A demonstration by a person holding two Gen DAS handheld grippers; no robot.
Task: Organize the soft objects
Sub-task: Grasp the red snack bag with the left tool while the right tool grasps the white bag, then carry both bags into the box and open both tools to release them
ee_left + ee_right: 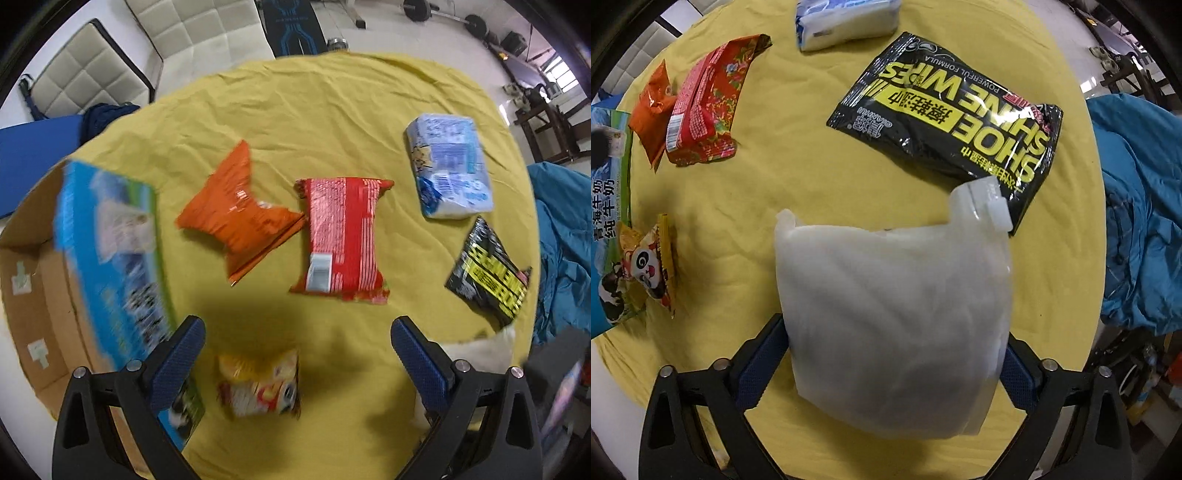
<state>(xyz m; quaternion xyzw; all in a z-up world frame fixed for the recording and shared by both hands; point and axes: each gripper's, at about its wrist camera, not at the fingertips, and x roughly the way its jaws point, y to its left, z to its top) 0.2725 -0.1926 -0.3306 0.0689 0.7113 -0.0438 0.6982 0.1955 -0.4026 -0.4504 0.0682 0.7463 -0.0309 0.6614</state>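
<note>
My right gripper (894, 354) is shut on a white translucent pouch (894, 314) with a spout cap, held above the yellow cloth (783, 184). My left gripper (297, 339) is open and empty above a small panda snack packet (258, 384), also in the right wrist view (648, 262). On the cloth lie an orange bag (236, 218), a red packet (341, 236), a blue-white tissue pack (448, 166) and a black shoe-wipes pack (487, 269), which shows large in the right wrist view (953, 114).
A cardboard milk box (107, 243) with a blue-green flap stands at the table's left edge. A blue garment (1137, 221) hangs at the right. White chairs (92, 70) stand behind the table.
</note>
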